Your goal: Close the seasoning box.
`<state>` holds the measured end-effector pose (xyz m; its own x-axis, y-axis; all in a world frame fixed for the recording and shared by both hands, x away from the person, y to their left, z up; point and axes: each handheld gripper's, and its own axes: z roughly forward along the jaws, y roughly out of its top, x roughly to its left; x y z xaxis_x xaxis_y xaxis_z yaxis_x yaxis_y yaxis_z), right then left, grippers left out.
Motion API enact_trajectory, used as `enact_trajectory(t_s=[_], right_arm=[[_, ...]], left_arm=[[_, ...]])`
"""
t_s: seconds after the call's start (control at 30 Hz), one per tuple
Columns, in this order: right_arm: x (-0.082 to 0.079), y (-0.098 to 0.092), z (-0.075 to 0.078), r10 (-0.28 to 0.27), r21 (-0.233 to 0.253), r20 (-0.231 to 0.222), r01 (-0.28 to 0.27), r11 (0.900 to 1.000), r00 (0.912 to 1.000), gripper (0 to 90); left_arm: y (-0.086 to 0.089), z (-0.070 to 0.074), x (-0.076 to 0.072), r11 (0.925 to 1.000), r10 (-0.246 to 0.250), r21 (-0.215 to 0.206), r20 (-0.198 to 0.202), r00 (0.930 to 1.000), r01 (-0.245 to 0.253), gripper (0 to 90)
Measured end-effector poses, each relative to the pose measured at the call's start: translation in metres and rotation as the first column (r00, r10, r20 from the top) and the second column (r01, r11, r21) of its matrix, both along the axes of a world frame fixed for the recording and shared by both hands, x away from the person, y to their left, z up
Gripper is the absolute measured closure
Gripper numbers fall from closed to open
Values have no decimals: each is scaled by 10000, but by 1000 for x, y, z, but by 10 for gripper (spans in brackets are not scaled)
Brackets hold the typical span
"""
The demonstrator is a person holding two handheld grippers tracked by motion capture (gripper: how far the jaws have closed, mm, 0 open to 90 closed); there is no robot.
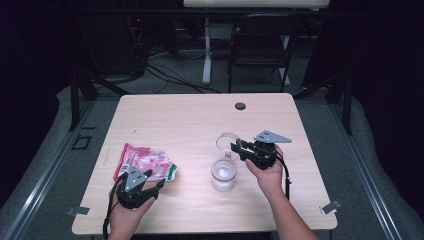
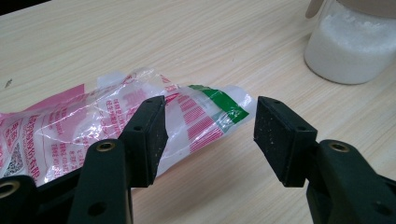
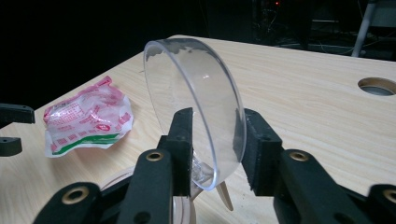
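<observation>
Clear plastic lid (image 3: 196, 107) sits clamped edge-on between the right gripper's (image 3: 215, 140) black jaws, tilted, flipped back from the jar (image 1: 223, 173) just beside and below it. Jar stands upright near the table's (image 1: 190, 120) middle, mouth uncovered, partly filled with white granules; in the left gripper view the white fill reaches most of the way up its wall. Left gripper (image 2: 210, 130) rests low at the front left, jaws spread wide and gripping nothing, one pad touching or just over the edge of the pink-and-white plastic bag (image 2: 93, 121). Bag lies flat and crumpled on the wood, green stripe at its near corner, well apart from the jar. Round hole (image 1: 240, 106) at the far edge.
</observation>
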<state>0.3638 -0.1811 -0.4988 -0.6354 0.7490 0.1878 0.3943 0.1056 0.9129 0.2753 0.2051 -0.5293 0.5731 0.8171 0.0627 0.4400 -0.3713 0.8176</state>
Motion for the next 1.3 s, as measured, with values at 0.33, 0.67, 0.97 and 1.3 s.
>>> enact_trajectory(t_s=[0.33, 0.67, 0.97, 1.3], right_arm=[[-6, 4, 2, 97, -138, 208, -94, 9999, 9997, 684], [-14, 8, 2, 198, -441, 358, -182, 9989, 9992, 628], [-20, 14, 3, 377, -871, 618, -322, 9957, 9974, 592], [-22, 18, 2, 545, -967, 636, -482, 9941, 9965, 581]], left_arm=[[-9, 8, 1, 9990, -236, -369, 153, 9996, 242, 561], [-56, 26, 6, 9852, -1697, -147, 450, 9845, 1705, 785], [-103, 39, 25, 9650, -2574, -407, 415, 9654, 2590, 895], [-132, 49, 41, 9540, -2976, -312, 250, 9543, 2983, 900]])
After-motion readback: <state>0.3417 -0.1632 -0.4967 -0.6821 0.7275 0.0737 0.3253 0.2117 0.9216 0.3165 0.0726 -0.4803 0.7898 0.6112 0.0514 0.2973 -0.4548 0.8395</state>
